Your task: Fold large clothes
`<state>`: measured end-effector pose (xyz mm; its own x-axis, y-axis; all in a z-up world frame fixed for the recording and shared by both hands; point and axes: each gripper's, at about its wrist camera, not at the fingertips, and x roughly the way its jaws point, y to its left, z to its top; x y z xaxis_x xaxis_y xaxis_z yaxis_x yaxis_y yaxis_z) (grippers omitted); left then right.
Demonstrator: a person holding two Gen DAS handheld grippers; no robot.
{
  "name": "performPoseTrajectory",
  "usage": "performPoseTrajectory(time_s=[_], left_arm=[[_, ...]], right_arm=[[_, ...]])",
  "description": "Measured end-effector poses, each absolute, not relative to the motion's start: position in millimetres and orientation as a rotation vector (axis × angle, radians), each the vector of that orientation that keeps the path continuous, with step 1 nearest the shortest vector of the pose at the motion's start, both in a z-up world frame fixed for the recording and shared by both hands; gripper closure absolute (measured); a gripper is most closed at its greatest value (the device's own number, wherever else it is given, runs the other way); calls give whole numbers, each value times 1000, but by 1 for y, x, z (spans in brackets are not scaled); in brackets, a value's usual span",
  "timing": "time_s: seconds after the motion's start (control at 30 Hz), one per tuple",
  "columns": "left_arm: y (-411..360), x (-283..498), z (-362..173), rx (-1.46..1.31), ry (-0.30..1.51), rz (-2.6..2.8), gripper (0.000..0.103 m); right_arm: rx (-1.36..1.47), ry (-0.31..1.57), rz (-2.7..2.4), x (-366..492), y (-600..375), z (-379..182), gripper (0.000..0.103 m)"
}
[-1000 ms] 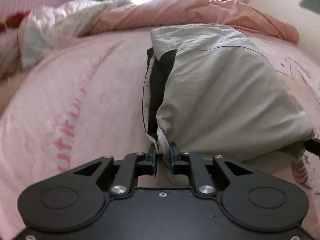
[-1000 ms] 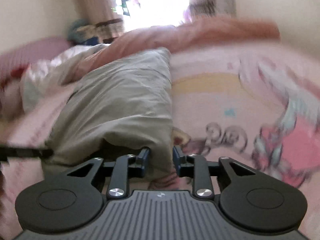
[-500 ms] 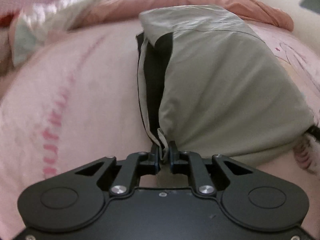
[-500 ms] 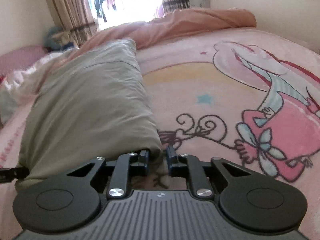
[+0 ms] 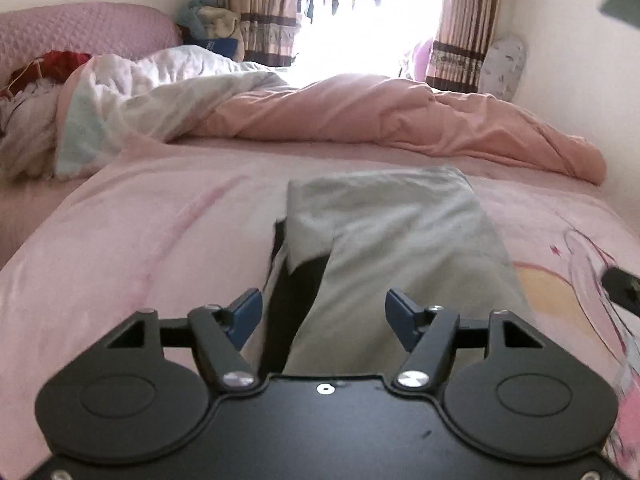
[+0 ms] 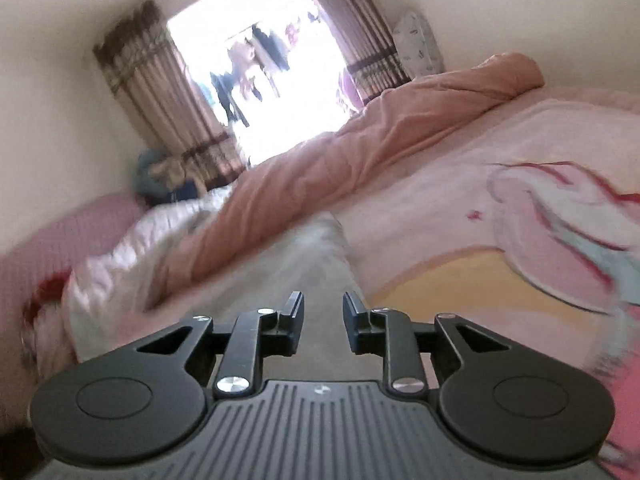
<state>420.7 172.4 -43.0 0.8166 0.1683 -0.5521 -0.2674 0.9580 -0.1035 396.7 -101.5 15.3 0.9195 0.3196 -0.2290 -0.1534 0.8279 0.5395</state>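
Left tongs (image 5: 324, 312) spread wide, released, holding nothing, above the near end of the folded grey garment (image 5: 400, 240) on the pink bed (image 5: 140, 248). Right tongs (image 6: 323, 322) part open, empty, over the garment's right edge (image 6: 320, 256). Left view shows its black lining (image 5: 298, 304); blurred right view doesn't. Peach duvet (image 5: 400, 120) far.

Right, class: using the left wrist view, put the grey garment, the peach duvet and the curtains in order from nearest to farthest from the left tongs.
1. Grey garment: folded on the bed, directly ahead of the open left tongs.
2. Peach duvet: bunched across the bed beyond the garment.
3. Curtains: at the far wall, either side of the bright window.
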Motion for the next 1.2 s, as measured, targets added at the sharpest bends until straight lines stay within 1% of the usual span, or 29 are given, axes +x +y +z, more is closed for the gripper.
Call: performPoseTrajectory(time_s=[0.07,0.1,0.17,0.23,0.27,0.33,0.37,0.4,0.43,0.5,0.57,0.63,0.7,0.77,0.83,0.9,0.97,1.03,1.07,1.13,1.2], left_arm=[[172,450,-40,-187,531,245,35],[176,468,-36,-202,496,244,28],[187,497,-34,-250,462,279,19],[198,526,-48,-274,492,290,19],[201,540,-60,-250,532,309,19],[209,558,-97,-186,610,362,11],[216,558,-114,-216,615,350,8],[225,554,-126,-277,592,327,6],[233,551,-128,-330,584,321,5],[239,552,-121,-355,604,330,6],[231,558,-104,-282,596,348,9],[219,564,-85,-193,575,365,9],[215,573,-70,-194,548,346,9],[212,585,-67,-188,528,326,9],[212,601,-77,-149,550,347,9],[212,617,-95,-130,610,369,5],[220,627,-112,-183,660,347,5],[226,624,-104,-211,662,332,6],[229,620,-96,-214,671,319,8],[234,602,-79,-222,667,301,9],[237,581,-62,-231,624,287,9]], right_arm=[[575,242,329,430,-91,26,73],[558,231,330,449,-82,33,73],[498,234,279,477,-67,30,73],[423,276,249,498,-53,5,72],[398,317,233,507,-48,-19,72],[431,327,231,512,-46,-61,79],[417,309,232,504,-47,-58,77],[379,285,234,499,-43,-55,69],[322,301,226,498,-35,-54,69],[273,334,236,502,-30,-43,67],[317,346,328,508,-30,-21,67],[343,316,389,512,-31,-1,63],[305,276,390,519,-27,11,57],[246,285,363,535,-16,11,54],[238,368,347,563,-12,-7,54],[280,468,355,582,-14,-26,57],[327,474,382,581,-21,-25,56],[323,485,411,574,-28,-17,56],[314,485,420,566,-35,-14,56],[324,439,402,551,-51,1,50],[331,373,397,541,-61,15,49]])
